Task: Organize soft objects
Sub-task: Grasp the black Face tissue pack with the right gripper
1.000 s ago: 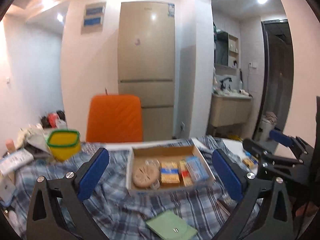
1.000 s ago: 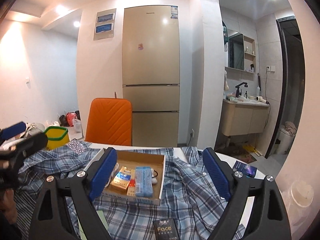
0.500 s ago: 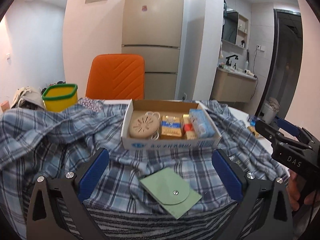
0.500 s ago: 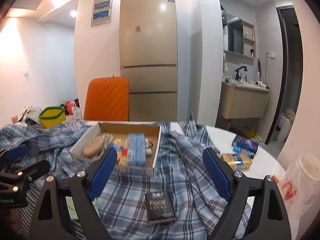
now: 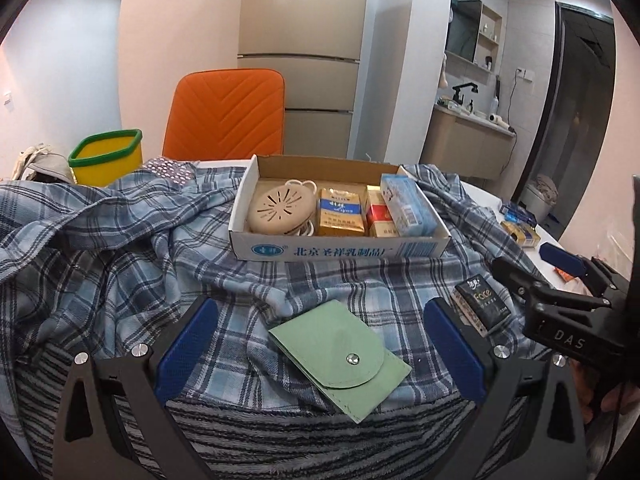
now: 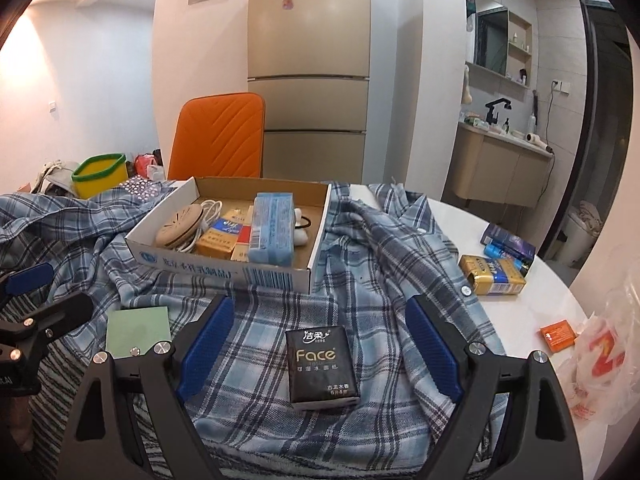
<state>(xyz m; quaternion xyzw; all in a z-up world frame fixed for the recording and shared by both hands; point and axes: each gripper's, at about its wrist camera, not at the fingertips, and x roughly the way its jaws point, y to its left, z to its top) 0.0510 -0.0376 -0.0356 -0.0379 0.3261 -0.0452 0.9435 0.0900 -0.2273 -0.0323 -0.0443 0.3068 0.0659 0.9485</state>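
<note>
L tongs stood wide open, nothing gripped; green snap pouch lay on the cloth between the blue pads, untouched. R tongs also wide open, empty; black "Face" tissue pack lay flat between its pads, no contact.

Task item: blue plaid shirt, rumpled, heavily creased, spread over most of the counter; collar and buttons toward R edge. Grey striped towel under it at near edge. Cardboard box sat on the shirt w/ round beige item, yellow and red packets, blue pack inside. Gold pack and orange packet on bare counter, R of shirt.

Vs. 1 s earlier: both views tipped down and came lower; fridge filled less of the view, shirt more. Pouch and tissue pack, then at the bottom edge, now sat between the pads. Tong openings unchanged.
</note>
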